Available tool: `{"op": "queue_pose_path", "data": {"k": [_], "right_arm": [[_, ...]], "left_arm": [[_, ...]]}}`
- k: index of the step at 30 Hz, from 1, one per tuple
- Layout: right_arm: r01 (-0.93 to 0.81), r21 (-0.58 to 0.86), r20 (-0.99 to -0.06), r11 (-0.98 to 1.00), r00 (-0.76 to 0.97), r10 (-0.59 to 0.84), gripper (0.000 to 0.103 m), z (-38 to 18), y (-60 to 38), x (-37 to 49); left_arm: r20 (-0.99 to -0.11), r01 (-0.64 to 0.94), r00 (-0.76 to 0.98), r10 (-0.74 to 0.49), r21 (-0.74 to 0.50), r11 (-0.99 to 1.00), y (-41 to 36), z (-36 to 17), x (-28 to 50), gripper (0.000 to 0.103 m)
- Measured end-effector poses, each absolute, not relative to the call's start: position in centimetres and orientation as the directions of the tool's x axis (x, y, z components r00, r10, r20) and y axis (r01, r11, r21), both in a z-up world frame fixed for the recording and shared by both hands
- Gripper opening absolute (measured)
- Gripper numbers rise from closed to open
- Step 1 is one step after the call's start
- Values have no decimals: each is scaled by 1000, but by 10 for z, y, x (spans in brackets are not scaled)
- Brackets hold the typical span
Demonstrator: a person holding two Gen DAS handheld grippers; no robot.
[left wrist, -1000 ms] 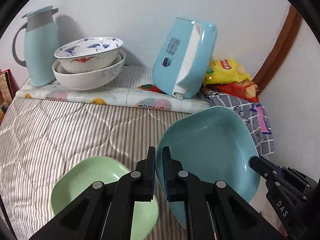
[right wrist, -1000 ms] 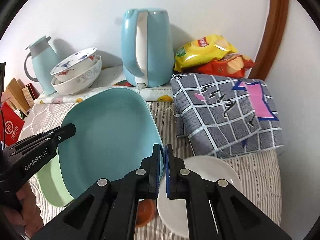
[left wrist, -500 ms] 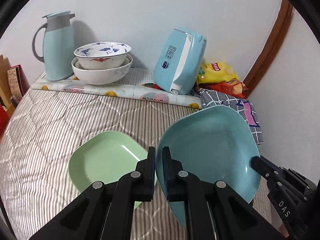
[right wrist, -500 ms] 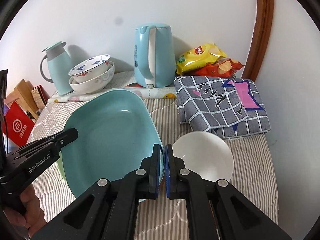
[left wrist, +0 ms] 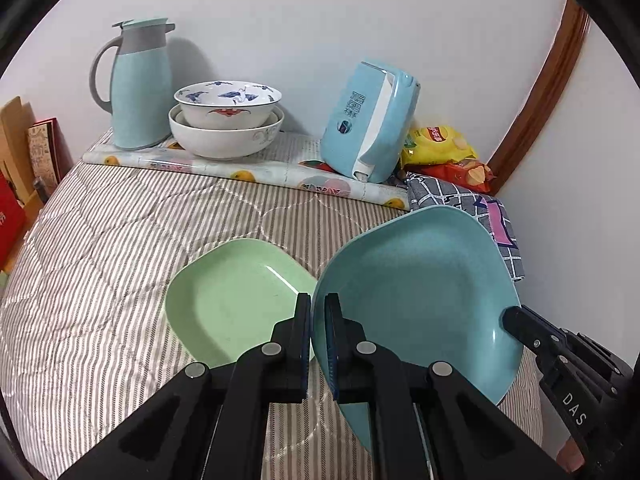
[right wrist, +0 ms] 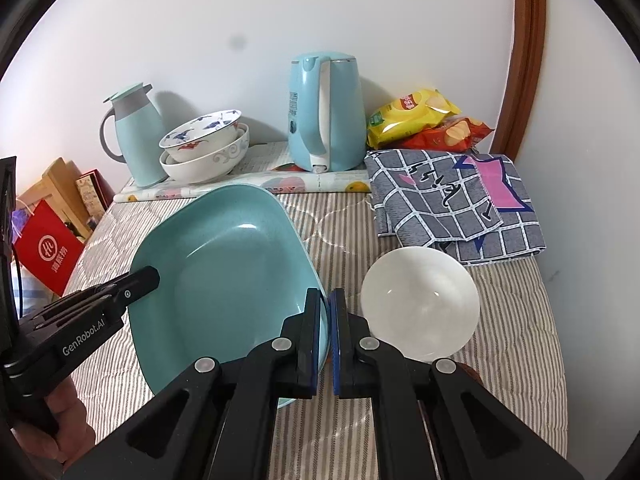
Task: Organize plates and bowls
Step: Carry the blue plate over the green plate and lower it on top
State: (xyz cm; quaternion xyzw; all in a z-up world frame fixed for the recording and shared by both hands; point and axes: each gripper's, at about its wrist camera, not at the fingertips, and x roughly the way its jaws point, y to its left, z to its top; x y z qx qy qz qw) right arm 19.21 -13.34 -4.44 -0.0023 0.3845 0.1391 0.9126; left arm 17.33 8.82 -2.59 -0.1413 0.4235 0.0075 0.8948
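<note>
you hold the big blue plate (left wrist: pixel 416 300) up in the air with both tools: the left gripper (left wrist: pixel 318 312) pinches one edge and the right gripper (right wrist: pixel 325 308) pinches the other. keep it flat, bring it over the green plate (left wrist: pixel 236 296), and set it down softly

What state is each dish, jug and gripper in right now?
Blue plate: lifted, tilted, held at both rims.
Green plate: flat on the bed.
White bowl: upright, empty.
Stacked bowls: nested, upright.
Kettle: upright, lid down.
Left gripper: shut on blue plate.
Right gripper: shut on blue plate.
</note>
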Motion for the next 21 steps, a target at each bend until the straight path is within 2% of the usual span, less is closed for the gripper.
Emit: {"op": "queue_pose_path", "data": {"k": [21], "right_arm": [[-297, 100, -710, 950, 648, 277, 5, -50, -106, 194]], "left_arm": [[-760, -186, 643, -93, -273, 944, 116, -31, 166, 8]]}}
